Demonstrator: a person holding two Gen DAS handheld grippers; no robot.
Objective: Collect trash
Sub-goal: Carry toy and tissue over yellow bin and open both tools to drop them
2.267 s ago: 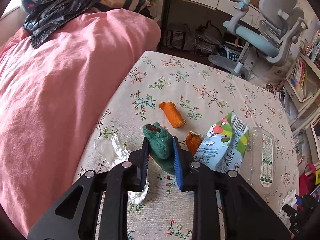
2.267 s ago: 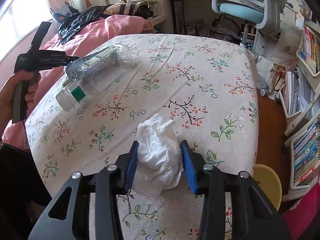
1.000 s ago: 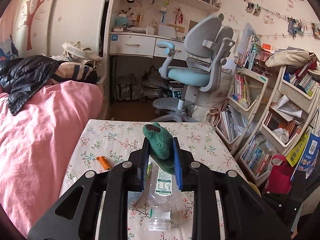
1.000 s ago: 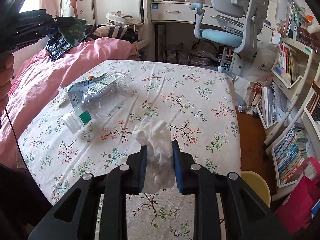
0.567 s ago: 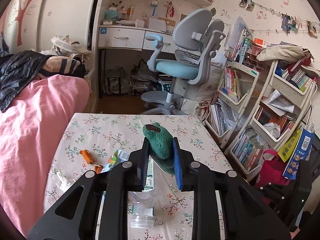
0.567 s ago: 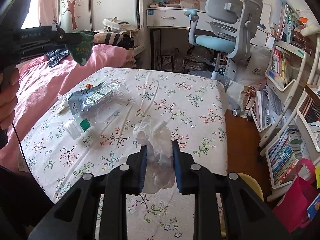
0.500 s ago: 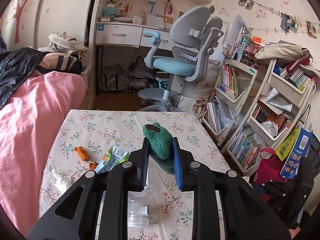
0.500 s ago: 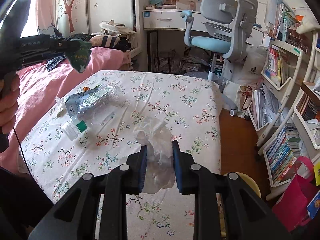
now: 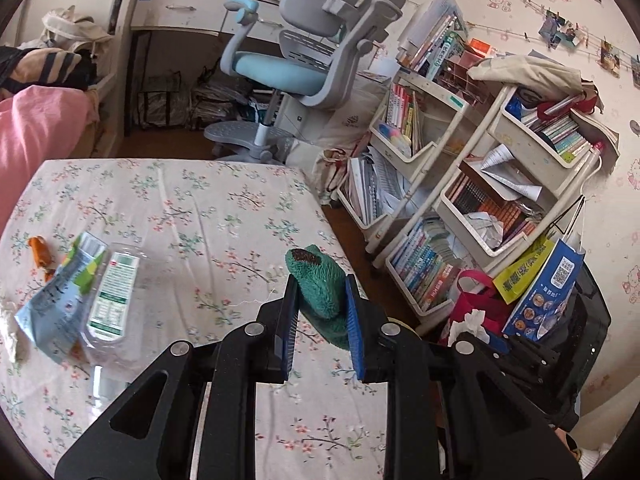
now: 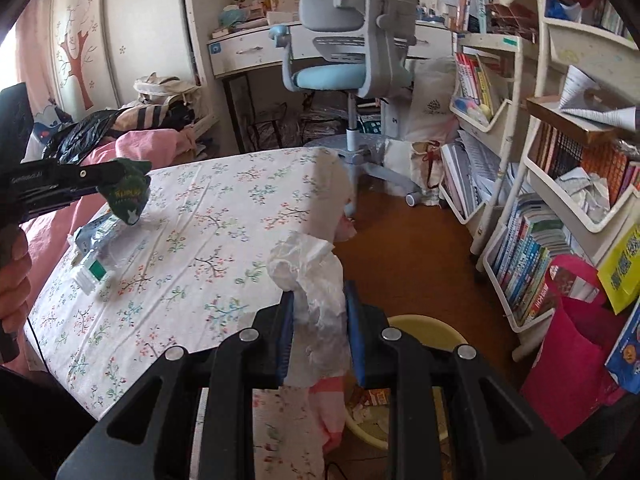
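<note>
The right gripper [image 10: 318,330] pinches a crumpled white tissue [image 10: 316,280] between its blue pads, held just past the tabletop [image 10: 224,216] edge and above the yellow bin [image 10: 432,332] on the floor, most likely so the wad can drop straight in. The left gripper [image 9: 322,318] is clamped on a green fuzzy scrap [image 9: 318,284], carried over the near corner of the tabletop, on the side nearest the bin; what the scrap actually is stays hard to tell from its blurred label. More trash waits farther from the bin: a clear plastic bottle [image 9: 110,292] lying on its side, touching a flattened drink carton [image 9: 60,292], with orange peel bits [image 9: 39,250] beyond. The tabletop wears a floral cloth. Around it stand a pink-covered bed [image 9: 36,132], a blue-seated desk chair [image 9: 304,52] and crowded book racks [image 9: 492,200].
</note>
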